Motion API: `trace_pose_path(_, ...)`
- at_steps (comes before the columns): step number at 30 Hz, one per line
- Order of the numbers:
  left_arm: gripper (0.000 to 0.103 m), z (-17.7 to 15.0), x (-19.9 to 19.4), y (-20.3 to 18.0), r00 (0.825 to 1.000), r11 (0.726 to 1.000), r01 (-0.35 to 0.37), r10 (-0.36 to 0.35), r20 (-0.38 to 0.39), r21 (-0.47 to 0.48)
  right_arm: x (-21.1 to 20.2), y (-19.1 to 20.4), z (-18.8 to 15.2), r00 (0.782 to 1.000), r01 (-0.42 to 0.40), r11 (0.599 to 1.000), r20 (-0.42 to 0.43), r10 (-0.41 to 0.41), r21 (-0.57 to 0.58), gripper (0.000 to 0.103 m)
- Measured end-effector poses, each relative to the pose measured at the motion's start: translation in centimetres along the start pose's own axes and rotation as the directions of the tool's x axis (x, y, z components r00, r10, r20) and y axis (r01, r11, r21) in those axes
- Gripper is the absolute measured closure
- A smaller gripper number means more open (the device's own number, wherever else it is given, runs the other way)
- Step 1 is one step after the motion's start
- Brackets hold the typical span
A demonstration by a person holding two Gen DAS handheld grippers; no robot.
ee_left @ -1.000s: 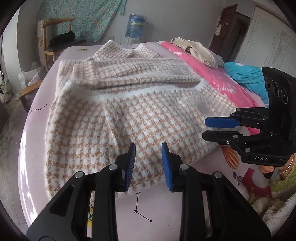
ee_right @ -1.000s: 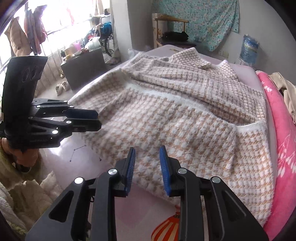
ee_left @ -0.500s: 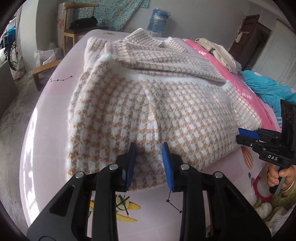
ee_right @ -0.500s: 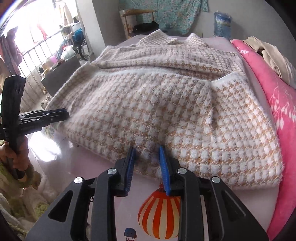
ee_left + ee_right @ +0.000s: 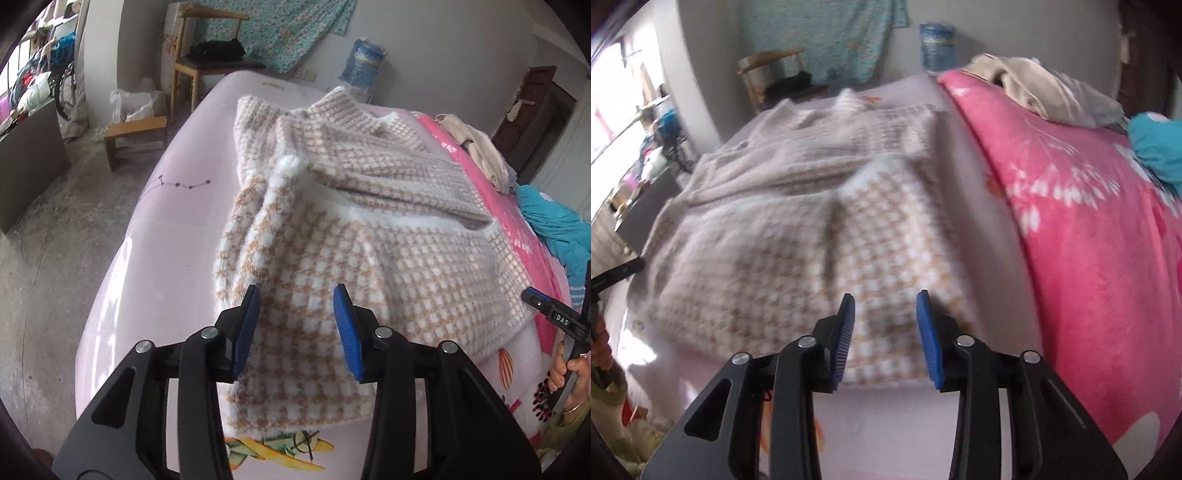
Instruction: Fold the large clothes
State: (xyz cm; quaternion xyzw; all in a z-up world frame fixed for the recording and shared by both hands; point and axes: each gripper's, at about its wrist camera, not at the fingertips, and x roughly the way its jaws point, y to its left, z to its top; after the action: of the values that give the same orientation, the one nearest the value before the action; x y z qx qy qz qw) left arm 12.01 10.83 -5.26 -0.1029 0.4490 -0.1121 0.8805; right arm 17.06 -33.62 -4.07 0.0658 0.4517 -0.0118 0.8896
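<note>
A fuzzy beige-and-white houndstooth sweater (image 5: 369,236) lies spread on the pale pink bed sheet (image 5: 166,236), partly folded with a white-edged layer across its middle. My left gripper (image 5: 297,328) hovers over the sweater's near left hem corner, its jaws opening, cloth between the blue pads but not pinched. My right gripper (image 5: 885,332) hovers over the near right hem of the sweater (image 5: 798,236), jaws also opening, pads apart above the cloth. The right gripper shows at the far right of the left wrist view (image 5: 546,302), held by a hand (image 5: 569,373).
A bright pink blanket (image 5: 1089,229) covers the bed's right side, with beige clothes (image 5: 1034,85) and a teal garment (image 5: 1156,144) on it. Left of the bed are bare concrete floor (image 5: 48,258), a wooden stool (image 5: 135,136) and a chair (image 5: 210,62). A water jug (image 5: 364,61) stands by the wall.
Both grippers have moved apart toward the sweater's near hem corners, the left leftward, the right rightward, each rolling. Their jaws now stand wider than before.
</note>
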Motion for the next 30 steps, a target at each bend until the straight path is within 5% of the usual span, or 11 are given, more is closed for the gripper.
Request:
trace_pose_path(2,0.066,0.5,0.4,0.1,1.000,1.000,0.001,-0.001,-0.007,-0.026,1.5,-1.6,0.0,0.998,-0.038,0.996,-0.053,0.042,0.085,0.068)
trace_pose_path(5,0.063,1.3,-0.6,-0.7,0.999,0.999,-0.032,0.032,-0.018,-0.024,-0.3,0.0,1.3,0.999,-0.002,0.999,-0.040,0.004,0.054,0.065)
trace_pose_path(12,0.031,4.3,-0.8,-4.7,0.995,0.993,-0.098,0.099,-0.011,0.071,-2.6,5.5,5.2,0.990,-0.134,0.991,0.043,0.134,-0.015,0.026)
trace_pose_path(19,0.022,4.9,5.7,-8.8,0.965,0.963,-0.196,0.223,-0.141,0.183,2.5,10.4,7.3,0.995,-0.099,0.992,-0.039,0.096,-0.085,0.023)
trace_pose_path(23,0.014,4.4,6.7,-9.1,0.950,0.946,-0.254,0.283,-0.134,0.199,7.2,10.5,6.9,0.987,-0.006,0.997,-0.162,-0.007,-0.082,0.013)
trace_pose_path(30,0.007,4.8,7.2,-8.4,0.946,0.952,-0.250,0.279,-0.164,0.174,8.2,8.9,7.1,0.976,-0.048,0.999,-0.213,0.048,0.004,0.006)
